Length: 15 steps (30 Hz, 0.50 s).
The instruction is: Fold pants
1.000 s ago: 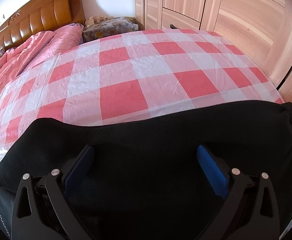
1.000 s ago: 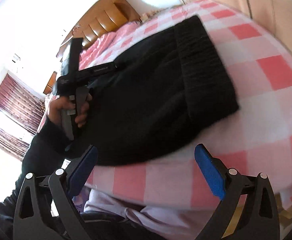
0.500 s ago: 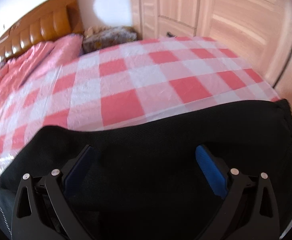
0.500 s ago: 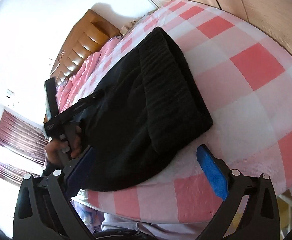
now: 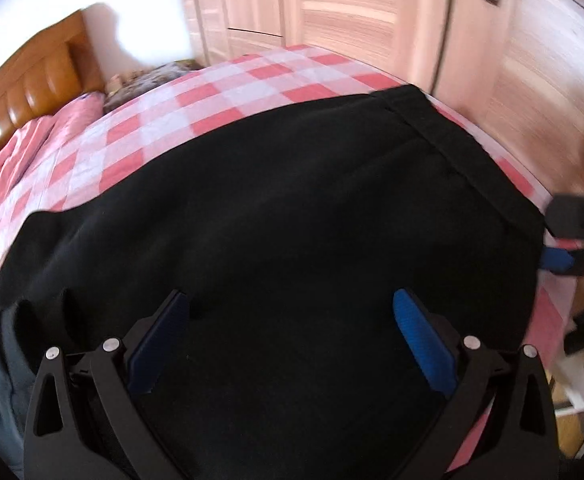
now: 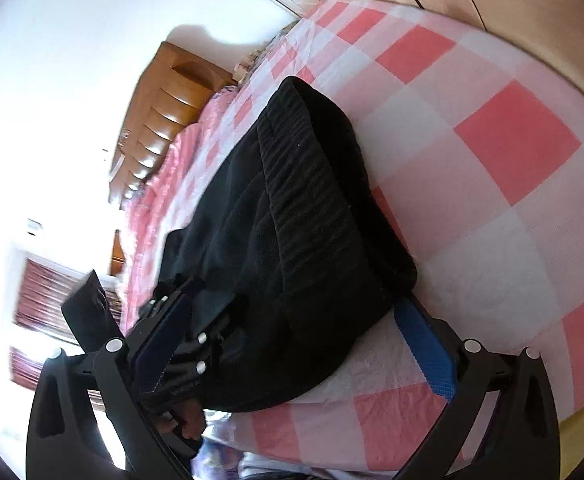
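Black pants (image 5: 292, 220) lie across the near edge of a bed with a pink-and-white checked sheet (image 5: 220, 92). Their ribbed waistband (image 6: 311, 184) faces the right wrist view, where the pants (image 6: 252, 248) look folded in layers. My left gripper (image 5: 288, 316) is open, its blue pads over the black cloth, holding nothing. My right gripper (image 6: 292, 328) is open around the near corner of the waistband end, one pad by the sheet. It also shows in the left wrist view (image 5: 559, 260) at the pants' right edge. The left gripper appears in the right wrist view (image 6: 180, 344).
A wooden headboard (image 5: 32, 80) and pink quilt (image 5: 32, 140) lie at the far left. Pale wooden wardrobe doors (image 5: 371, 12) stand behind the bed. A patterned bundle (image 5: 152, 80) sits at the bed's far side. Dark red curtains (image 6: 44, 300) hang by a window.
Both grippers have moved in toward the pants. The left one has swung right along the cloth; the right one has closed in on the waistband corner. Both stayed open.
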Tool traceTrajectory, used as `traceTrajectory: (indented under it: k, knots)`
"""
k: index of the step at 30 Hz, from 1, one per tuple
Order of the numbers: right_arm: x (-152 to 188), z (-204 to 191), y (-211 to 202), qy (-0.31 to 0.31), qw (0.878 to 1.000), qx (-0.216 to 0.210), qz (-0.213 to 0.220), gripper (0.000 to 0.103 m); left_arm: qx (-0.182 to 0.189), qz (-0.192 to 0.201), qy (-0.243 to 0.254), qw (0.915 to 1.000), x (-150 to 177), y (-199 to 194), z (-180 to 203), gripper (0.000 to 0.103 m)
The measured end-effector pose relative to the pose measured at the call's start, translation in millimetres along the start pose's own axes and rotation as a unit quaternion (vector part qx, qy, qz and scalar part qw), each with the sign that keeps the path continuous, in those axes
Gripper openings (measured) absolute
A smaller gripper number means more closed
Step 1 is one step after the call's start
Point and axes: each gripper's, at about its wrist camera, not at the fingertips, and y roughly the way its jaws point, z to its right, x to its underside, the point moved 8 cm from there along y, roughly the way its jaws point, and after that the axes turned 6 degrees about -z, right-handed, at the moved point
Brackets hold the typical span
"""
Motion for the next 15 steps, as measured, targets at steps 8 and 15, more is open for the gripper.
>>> traceTrajectory:
  k: [8,15]
  knots:
    - [-5.4,-8.3,-1.2,0.003,0.999,-0.047,0.027,0.099,-0.021,0.016,-0.022,0.9994,2.4,1.0,-8.1,0.102]
    - [-12.6,-34.8,-17.1,-0.042,0.99,-0.126,0.049,0.098,0.02,0.059,-0.016,0.9979,2.7,-39.2,5.3,0.101]
